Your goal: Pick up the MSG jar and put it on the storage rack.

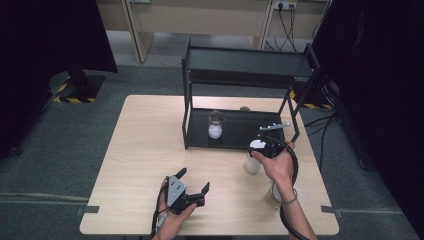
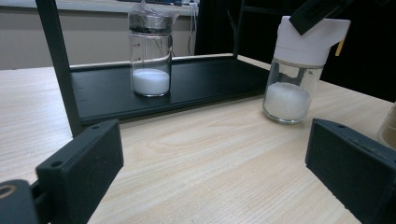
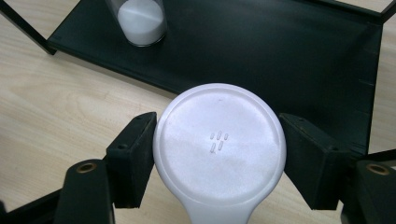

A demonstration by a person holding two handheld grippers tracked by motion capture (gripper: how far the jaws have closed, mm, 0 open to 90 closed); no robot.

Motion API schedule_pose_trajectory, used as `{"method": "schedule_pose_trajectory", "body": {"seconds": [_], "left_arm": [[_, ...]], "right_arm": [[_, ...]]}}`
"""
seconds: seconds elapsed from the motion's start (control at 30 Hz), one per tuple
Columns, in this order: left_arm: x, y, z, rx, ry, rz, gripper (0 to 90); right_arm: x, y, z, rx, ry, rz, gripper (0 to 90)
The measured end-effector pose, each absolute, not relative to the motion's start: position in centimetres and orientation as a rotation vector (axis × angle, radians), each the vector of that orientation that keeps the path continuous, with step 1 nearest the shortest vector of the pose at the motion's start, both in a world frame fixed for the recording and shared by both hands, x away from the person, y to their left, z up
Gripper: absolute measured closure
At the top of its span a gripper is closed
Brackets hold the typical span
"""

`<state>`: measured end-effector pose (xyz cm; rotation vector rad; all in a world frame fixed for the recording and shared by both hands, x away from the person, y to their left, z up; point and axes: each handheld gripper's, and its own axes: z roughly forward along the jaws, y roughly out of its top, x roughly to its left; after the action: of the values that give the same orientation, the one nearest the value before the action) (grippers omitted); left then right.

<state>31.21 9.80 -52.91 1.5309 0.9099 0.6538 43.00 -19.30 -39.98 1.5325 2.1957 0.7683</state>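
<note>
A glass jar with a white pour lid (image 1: 252, 162) (image 2: 294, 70) stands on the wooden table just in front of the black rack, with white powder in its lower part. My right gripper (image 1: 265, 147) (image 3: 217, 128) comes down on it from above, and both jaws press against the sides of the round white lid (image 3: 219, 149). My left gripper (image 1: 194, 178) (image 2: 217, 140) hovers low near the table's front edge, open, jaws wide apart and nothing between them. It faces the rack and the white-lidded jar.
A two-tier black rack (image 1: 245, 67) stands at the table's back. On its lower shelf (image 1: 240, 132) a dark-capped glass jar (image 1: 215, 125) (image 2: 150, 56) (image 3: 140, 18) holds white powder. Another glass jar (image 1: 272, 195) (image 2: 388, 128) stands by the right wrist.
</note>
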Motion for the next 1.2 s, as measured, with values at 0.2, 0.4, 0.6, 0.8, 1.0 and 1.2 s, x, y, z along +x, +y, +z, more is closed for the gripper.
{"method": "schedule_pose_trajectory", "body": {"seconds": [0.2,0.4,0.6,0.8,1.0,1.2], "left_arm": [[31.21,9.79,-52.91,1.532,0.911,0.654,3.6],[31.2,9.81,-52.92,1.53,0.911,0.655,3.6],[31.19,9.78,-52.91,1.531,0.91,0.656,3.6],[31.2,9.77,-52.91,1.531,0.911,0.655,3.6],[31.21,9.79,-52.91,1.532,0.912,0.654,3.6],[31.21,9.81,-52.91,1.531,0.912,0.654,3.6]], "right_arm": [[42.84,-19.24,-39.9,1.533,2.192,0.775,31.2],[42.89,-19.06,-39.84,1.538,2.195,0.763,31.1],[42.88,-19.04,-39.87,1.541,2.188,0.766,31.1],[42.96,-18.95,-39.9,1.549,2.194,0.765,31.0],[43.09,-19.02,-39.86,1.562,2.201,0.761,30.7],[43.29,-19.01,-40.29,1.586,2.228,0.747,26.3]]}}
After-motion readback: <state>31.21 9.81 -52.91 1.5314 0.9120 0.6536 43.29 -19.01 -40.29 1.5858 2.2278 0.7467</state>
